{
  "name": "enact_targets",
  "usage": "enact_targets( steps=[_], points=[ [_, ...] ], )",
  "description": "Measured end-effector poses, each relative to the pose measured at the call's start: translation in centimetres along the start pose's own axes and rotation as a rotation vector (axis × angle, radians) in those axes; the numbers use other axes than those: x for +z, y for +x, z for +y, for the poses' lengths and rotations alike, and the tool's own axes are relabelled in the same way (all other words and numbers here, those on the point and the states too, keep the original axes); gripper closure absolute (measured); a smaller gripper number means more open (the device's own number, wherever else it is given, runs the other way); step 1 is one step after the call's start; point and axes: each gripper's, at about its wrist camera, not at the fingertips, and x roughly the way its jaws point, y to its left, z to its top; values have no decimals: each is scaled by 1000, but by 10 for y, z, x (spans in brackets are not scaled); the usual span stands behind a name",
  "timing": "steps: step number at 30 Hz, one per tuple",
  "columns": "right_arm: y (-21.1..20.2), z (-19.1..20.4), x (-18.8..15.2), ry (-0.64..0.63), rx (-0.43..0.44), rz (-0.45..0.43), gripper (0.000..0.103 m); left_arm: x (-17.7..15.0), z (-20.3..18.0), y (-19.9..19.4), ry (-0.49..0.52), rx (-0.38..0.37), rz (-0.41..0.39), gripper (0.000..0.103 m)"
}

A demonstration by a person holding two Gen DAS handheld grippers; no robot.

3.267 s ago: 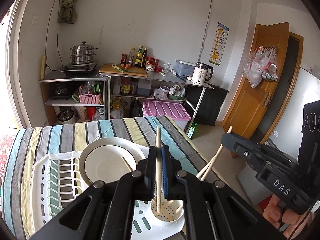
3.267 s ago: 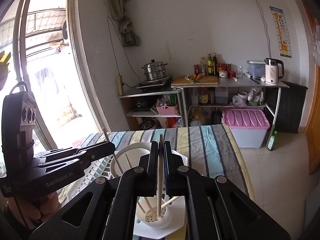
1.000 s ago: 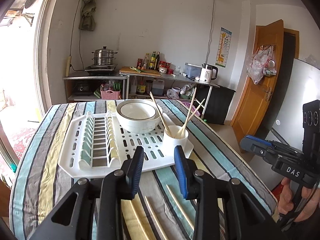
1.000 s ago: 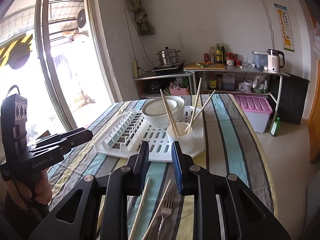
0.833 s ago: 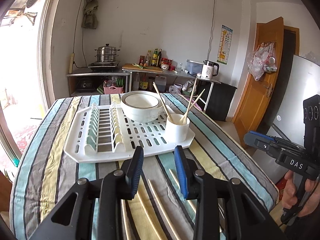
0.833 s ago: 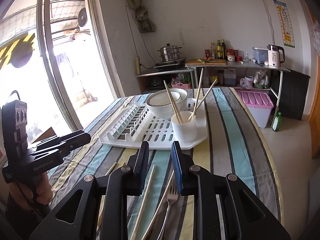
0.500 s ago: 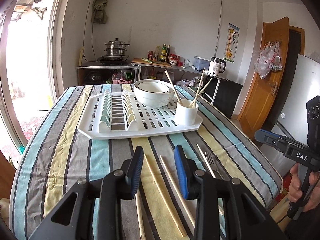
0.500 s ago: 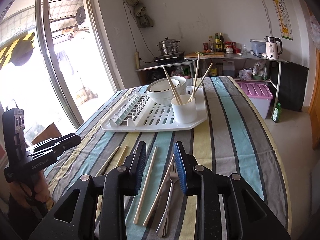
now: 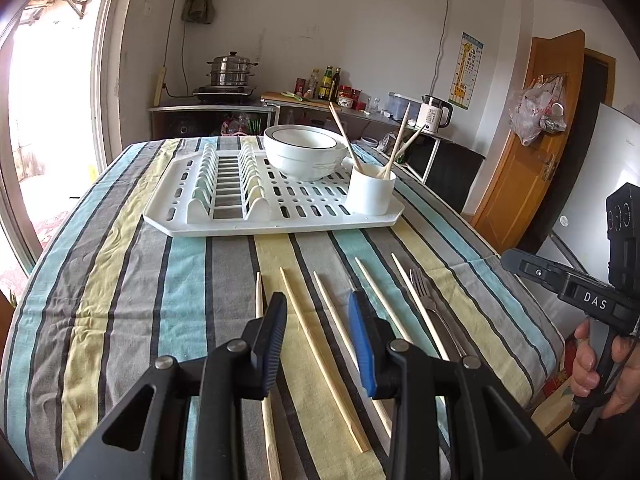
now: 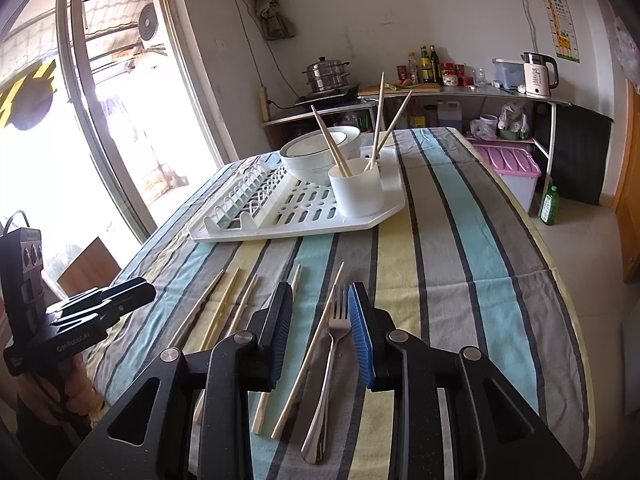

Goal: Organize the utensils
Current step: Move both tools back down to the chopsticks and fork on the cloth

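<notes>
On the striped tablecloth (image 9: 120,280), left to right:
Drying rack (image 9: 276,216): white, slotted; plate slots at its left stand vacant.
Bowls (image 9: 306,156): white, dark-rimmed, nested, on the rack's far side.
Cup (image 9: 370,194): white, at the rack's right corner; holds several upright chopsticks (image 9: 396,148) leaning outward.
Loose chopsticks (image 9: 320,356): five, lying lengthwise on the cloth, near the table's front edge.
Fork (image 10: 330,356): metal, tines toward the rack, just right of the last chopstick.
Left gripper (image 9: 318,332): jaws parted, nothing grasped; hangs over the loose chopsticks.
Right gripper (image 10: 320,320): jaws parted, nothing clasped; fork and one chopstick (image 10: 310,352) lie on the cloth below the gap.
</notes>
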Motion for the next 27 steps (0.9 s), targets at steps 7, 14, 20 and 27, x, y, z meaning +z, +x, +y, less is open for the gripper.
enact_targets(
  steps=[7,14,20,27],
  points=[
    [15,-5,-3,13,-7,36,73,1,-2,17,-8,9,49,69],
    [37,-10,-5,25,-21,96,71,2,2,44,-25,41,132,69],
    [59,-11,-5,24,-45,147,65,2,8,67,-53,58,192,69],
    [83,-12,-4,27,-60,205,65,6,13,89,-74,82,243,69]
  ],
)
